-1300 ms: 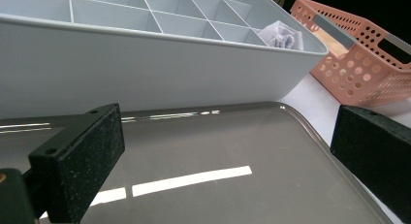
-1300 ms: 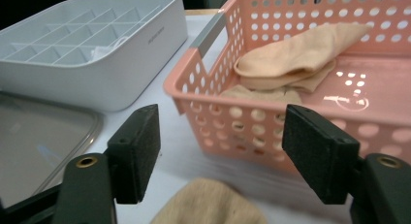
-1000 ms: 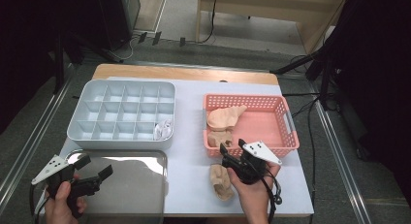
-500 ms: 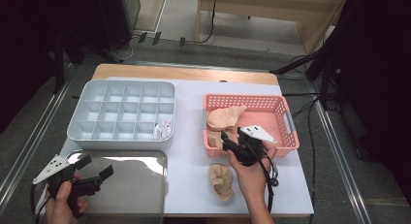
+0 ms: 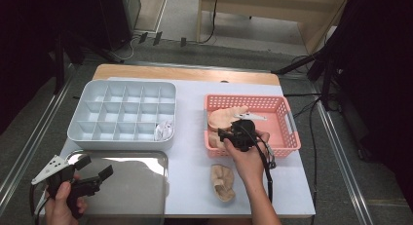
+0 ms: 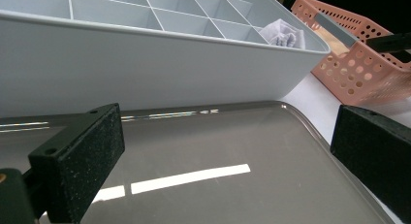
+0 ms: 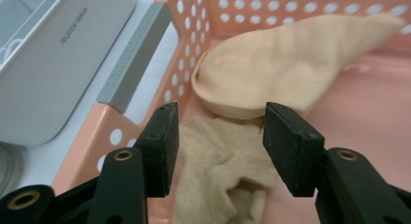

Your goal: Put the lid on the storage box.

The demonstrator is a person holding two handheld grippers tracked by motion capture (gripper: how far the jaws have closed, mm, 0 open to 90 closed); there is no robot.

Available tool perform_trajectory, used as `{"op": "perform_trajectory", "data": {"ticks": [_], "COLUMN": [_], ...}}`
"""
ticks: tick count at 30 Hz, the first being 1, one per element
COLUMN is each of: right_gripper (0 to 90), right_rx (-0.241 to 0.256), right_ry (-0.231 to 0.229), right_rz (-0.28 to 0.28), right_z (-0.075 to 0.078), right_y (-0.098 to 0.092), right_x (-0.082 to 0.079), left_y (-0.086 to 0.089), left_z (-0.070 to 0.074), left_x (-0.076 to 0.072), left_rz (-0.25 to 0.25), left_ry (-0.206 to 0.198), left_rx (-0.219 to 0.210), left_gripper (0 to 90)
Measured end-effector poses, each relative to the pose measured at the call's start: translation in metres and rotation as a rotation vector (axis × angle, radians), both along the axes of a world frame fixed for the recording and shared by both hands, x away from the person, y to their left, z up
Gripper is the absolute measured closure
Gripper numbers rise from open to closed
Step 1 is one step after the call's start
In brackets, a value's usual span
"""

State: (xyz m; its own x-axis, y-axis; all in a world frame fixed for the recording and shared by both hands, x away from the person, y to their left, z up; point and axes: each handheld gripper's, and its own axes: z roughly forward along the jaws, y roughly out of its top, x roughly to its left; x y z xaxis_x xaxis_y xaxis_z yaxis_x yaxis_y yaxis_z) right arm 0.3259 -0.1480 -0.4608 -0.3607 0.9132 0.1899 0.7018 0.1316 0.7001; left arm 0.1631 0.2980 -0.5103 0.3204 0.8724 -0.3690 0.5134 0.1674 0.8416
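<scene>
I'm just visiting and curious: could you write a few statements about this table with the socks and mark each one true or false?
1. The right tool hangs open over beige socks in the pink basket. True.
2. The left tool grips a sock. False: it is open, holding nothing, above the metal tray.
3. One beige sock lies on the table outside the basket. True.
4. Every compartment of the grey organizer is filled. False: a single compartment holds a white item.

Bare table (image 5: pixel 190 152) runs between the divided box (image 5: pixel 122 113) and the pink basket (image 5: pixel 287 132), wide enough to pass. A loose sock (image 5: pixel 222 182) blocks the near edge below the basket, and the steel tray (image 5: pixel 146 186) fills the near-left corner.
</scene>
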Motion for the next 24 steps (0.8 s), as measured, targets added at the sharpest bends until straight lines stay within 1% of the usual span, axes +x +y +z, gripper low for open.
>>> {"op": "perform_trajectory", "data": {"ticks": [2, 3, 5, 7, 8, 11, 13, 14, 16, 17, 19, 21, 24], "right_gripper": [49.1, 48.7, 48.4, 49.7, 49.4, 48.8, 43.5, 39.9, 36.6, 35.0, 30.9, 30.3, 31.8], "right_rx": [-0.03, -0.036, -0.034, -0.041, -0.033, 0.005, 0.023, 0.023, 0.026, 0.02, 0.016, 0.031, 0.008], "right_ry": [0.046, 0.079, 0.12, 0.181, 0.212, 0.255, 0.297, 0.323, 0.372, 0.373, 0.406, 0.437, 0.476], "right_rz": [0.006, 0.008, 0.009, 0.013, 0.014, -0.004, 0.009, 0.009, 0.003, 0.002, -0.042, -0.063, -0.087], "right_z": [-0.001, -0.001, -0.002, -0.005, -0.006, -0.008, -0.01, -0.011, -0.013, -0.014, -0.014, -0.017, -0.022], "right_y": [0.004, 0.006, 0.008, 0.01, 0.009, 0.008, 0.009, 0.01, 0.011, 0.011, 0.013, 0.011, 0.012], "right_x": [0.006, 0.009, 0.012, 0.016, 0.019, 0.024, 0.028, 0.03, 0.034, 0.035, 0.036, 0.039, 0.042], "left_y": [0.001, 0.001, 0.002, 0.004, 0.004, 0.002, 0.002, 0.002, 0.001, 0.001, 0.002, 0.001, 0.002], "left_z": [0.0, 0.0, 0.0, 0.0, 0.0, 0.0, 0.001, 0.001, 0.001, 0.001, 0.001, 0.001, 0.001], "left_x": [0.0, 0.0, 0.0, 0.001, 0.0, 0.0, 0.0, 0.0, 0.0, 0.0, 0.0, 0.0, 0.0], "left_rz": [0.003, 0.003, 0.01, 0.013, 0.013, 0.012, 0.011, 0.011, 0.009, 0.009, 0.009, 0.008, 0.008], "left_ry": [-0.001, -0.001, -0.002, 0.0, 0.0, -0.002, -0.004, -0.004, -0.003, -0.003, -0.004, -0.003, -0.003], "left_rx": [-0.002, -0.003, -0.006, -0.009, -0.01, -0.01, -0.012, -0.011, -0.013, -0.013, -0.01, -0.011, -0.012], "left_gripper": [0.0, 0.0, 0.0, 0.0, 0.0, 0.0, 0.0, 0.0, 0.0, 0.0, 0.0, 0.0, 0.0]}}
